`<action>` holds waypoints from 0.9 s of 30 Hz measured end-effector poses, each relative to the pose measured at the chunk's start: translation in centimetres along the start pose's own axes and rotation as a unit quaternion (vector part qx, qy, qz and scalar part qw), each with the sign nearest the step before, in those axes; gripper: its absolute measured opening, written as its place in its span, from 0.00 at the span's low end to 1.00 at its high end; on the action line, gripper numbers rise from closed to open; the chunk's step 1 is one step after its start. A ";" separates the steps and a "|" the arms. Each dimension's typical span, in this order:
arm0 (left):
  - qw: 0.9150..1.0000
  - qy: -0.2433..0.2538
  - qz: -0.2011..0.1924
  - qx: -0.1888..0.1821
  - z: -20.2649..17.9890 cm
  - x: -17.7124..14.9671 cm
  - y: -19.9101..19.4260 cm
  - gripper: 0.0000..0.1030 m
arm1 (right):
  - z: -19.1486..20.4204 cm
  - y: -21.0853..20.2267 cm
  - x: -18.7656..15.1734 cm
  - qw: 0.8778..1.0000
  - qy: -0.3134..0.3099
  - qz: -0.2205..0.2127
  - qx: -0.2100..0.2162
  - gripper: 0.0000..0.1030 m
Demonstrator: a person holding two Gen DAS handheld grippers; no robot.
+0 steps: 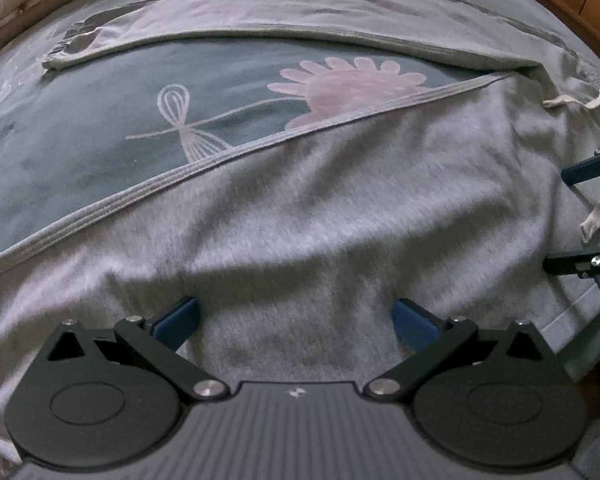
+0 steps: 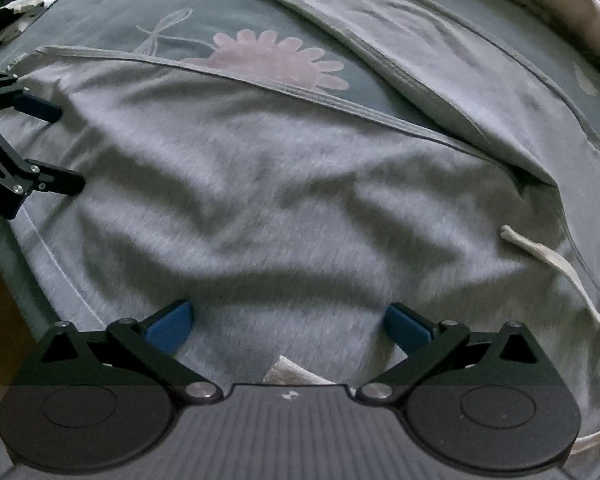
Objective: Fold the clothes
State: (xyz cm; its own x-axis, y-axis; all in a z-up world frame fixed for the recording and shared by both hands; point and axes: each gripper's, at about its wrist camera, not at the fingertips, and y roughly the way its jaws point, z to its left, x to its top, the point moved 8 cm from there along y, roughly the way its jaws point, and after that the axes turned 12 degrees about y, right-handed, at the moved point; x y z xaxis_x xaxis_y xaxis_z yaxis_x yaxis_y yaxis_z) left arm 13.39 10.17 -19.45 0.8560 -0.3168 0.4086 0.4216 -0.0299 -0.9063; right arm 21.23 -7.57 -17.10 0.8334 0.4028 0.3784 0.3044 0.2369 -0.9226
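Lying spread beneath both open tools (image 1: 296,320): grey trousers (image 1: 320,208).

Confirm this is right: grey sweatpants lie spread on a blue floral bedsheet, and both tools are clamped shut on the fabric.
Not quite. The grey sweatpants do lie spread on the blue floral bedsheet, but both tools are open. The left wrist view shows the left tool spread wide; the right wrist view shows the right tool likewise.

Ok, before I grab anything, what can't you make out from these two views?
- Near hem of the grey trousers: hidden under the left claw body, left wrist view.
- White tag: half covered by the right claw body, right wrist view.
- Drawstring end: cut off by the right edge.
- Black-and-white item: cut off in the corner, unidentifiable.
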 end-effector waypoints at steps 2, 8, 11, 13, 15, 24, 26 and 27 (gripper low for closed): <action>1.000 -0.001 0.003 -0.001 0.0 0.1 0.0 1.00 | 0.0 -0.2 -0.2 1.000 -0.001 -0.002 0.001 1.00; 1.000 0.001 0.007 -0.008 0.1 0.1 0.1 1.00 | -0.2 -1.2 -2.1 0.999 -0.035 0.037 -0.010 1.00; 1.000 0.000 0.000 -0.003 0.0 0.0 0.1 1.00 | -0.5 -1.8 -3.4 0.998 -0.043 0.041 -0.016 1.00; 1.000 -0.001 -0.003 -0.001 0.0 -0.1 0.1 1.00 | -0.6 -2.4 -3.3 0.998 -0.050 0.034 -0.016 1.00; 1.000 -0.002 -0.003 0.000 0.0 0.0 0.0 1.00 | -0.5 -3.1 -2.4 0.999 -0.046 0.008 -0.010 1.00; 1.000 0.000 0.000 -0.002 0.1 0.1 -0.1 1.00 | -3.7 -1.9 -1.7 0.998 0.046 0.011 -0.043 1.00; 1.000 0.000 -0.001 -0.001 0.1 0.1 -0.1 1.00 | -4.1 -2.1 -3.3 0.998 0.041 0.031 -0.049 1.00; 1.000 0.000 -0.002 -0.001 0.1 0.0 0.0 1.00 | -4.3 -2.3 -4.0 0.997 0.038 0.040 -0.051 1.00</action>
State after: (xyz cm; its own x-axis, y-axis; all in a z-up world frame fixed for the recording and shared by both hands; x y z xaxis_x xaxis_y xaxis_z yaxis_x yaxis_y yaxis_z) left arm 13.43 10.22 -19.39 0.8545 -0.3160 0.4123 0.4246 -0.0323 -0.9048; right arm 19.18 -13.56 -16.87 0.8883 0.3482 0.2994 0.2773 0.1131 -0.9541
